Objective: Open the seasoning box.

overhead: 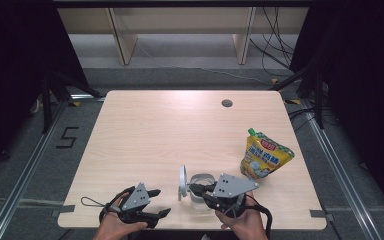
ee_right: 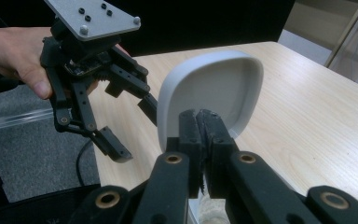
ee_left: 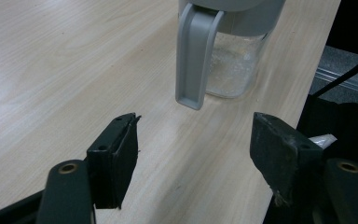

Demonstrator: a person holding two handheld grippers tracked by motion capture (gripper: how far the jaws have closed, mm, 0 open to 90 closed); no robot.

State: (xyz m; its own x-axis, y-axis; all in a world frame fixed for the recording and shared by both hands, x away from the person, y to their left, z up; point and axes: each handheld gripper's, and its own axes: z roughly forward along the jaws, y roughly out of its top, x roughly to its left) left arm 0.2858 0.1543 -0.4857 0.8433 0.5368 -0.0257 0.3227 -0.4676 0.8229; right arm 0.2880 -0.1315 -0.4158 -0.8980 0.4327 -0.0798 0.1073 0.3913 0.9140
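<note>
Left gripper jaws stand wide and empty just left of the clear glass jar with grey flip lid; right gripper jaws are pressed together at its rim.

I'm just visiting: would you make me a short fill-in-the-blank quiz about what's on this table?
1. The right hand-held gripper is shut on the jar's ____.
2. The left hand-held gripper has its jaws ____.
3. The yellow pouch has a ____ cap.
4. The jar's lid stands flipped ____.

Missing words: rim; open; green; open
</note>
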